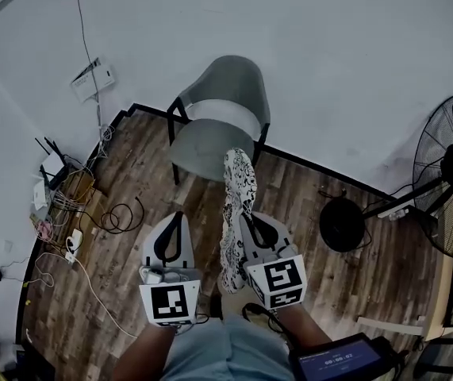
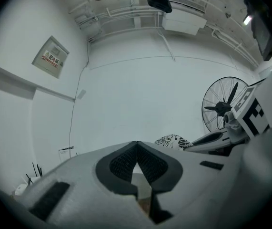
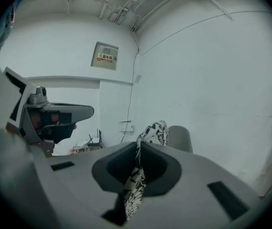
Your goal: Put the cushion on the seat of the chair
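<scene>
Our black-and-white patterned cushion [image 1: 238,193] hangs edge-on in the air, just in front of the grey chair [image 1: 210,137]. Our right gripper [image 3: 138,144] has its fingers clamped on the cushion's fabric. Our left gripper [image 2: 136,144], alongside, has its fingers closed on nothing, above the wooden floor [image 1: 123,280].

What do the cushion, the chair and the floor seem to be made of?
Cushion: soft printed fabric, black-on-white pattern; it bends softly. Chair: smooth matte grey shell, plastic or upholstered, unclear; thin dark legs, perhaps metal. Floor: wood-look planks, grain visible.
</scene>
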The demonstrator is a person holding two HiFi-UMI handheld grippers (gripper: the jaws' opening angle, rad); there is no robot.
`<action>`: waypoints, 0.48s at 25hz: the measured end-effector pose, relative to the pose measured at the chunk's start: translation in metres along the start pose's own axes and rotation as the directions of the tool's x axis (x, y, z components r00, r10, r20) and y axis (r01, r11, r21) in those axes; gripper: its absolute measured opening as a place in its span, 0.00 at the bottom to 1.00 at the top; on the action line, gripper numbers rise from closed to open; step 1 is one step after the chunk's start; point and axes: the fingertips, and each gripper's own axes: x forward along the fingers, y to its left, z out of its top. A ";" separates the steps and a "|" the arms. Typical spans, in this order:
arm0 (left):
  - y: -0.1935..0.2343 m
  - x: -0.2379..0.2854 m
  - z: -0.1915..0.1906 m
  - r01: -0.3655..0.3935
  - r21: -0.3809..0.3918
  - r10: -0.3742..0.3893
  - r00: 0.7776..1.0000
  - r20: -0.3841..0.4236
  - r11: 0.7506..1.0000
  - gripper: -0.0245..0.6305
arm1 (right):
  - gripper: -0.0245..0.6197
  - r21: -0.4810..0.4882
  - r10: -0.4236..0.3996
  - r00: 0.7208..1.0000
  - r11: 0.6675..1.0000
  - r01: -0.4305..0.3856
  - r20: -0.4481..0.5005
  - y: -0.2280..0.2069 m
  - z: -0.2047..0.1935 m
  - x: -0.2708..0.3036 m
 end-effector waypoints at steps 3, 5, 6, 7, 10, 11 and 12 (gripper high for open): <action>0.002 0.023 -0.008 0.005 0.002 -0.005 1.000 -0.017 1.000 0.05 | 0.07 0.011 0.005 1.000 1.000 -0.005 -0.015 -0.010 -0.008 0.020; 0.005 0.042 -0.010 0.006 -0.012 -0.006 1.000 -0.031 1.000 0.05 | 0.07 0.018 0.011 1.000 1.000 -0.010 -0.028 -0.018 -0.011 0.038; 0.008 0.053 -0.011 0.005 -0.014 -0.006 0.999 -0.035 1.000 0.05 | 0.07 0.022 0.015 0.999 1.000 -0.014 -0.035 -0.023 -0.011 0.048; 0.011 0.063 -0.013 0.004 -0.015 -0.005 0.999 -0.041 1.000 0.05 | 0.07 0.025 0.018 0.999 1.000 -0.017 -0.042 -0.027 -0.012 0.058; 0.021 0.096 -0.018 0.000 -0.012 -0.001 0.998 -0.064 1.000 0.05 | 0.07 0.040 0.029 0.998 0.999 -0.027 -0.053 -0.043 -0.010 0.087; 0.024 0.108 -0.019 -0.001 -0.010 0.000 0.998 -0.071 1.000 0.05 | 0.07 0.045 0.032 0.998 0.999 -0.029 -0.054 -0.049 -0.008 0.096; 0.027 0.122 -0.020 -0.001 -0.007 0.000 0.997 -0.075 1.000 0.05 | 0.07 0.051 0.034 0.998 0.998 -0.031 -0.056 -0.056 -0.006 0.107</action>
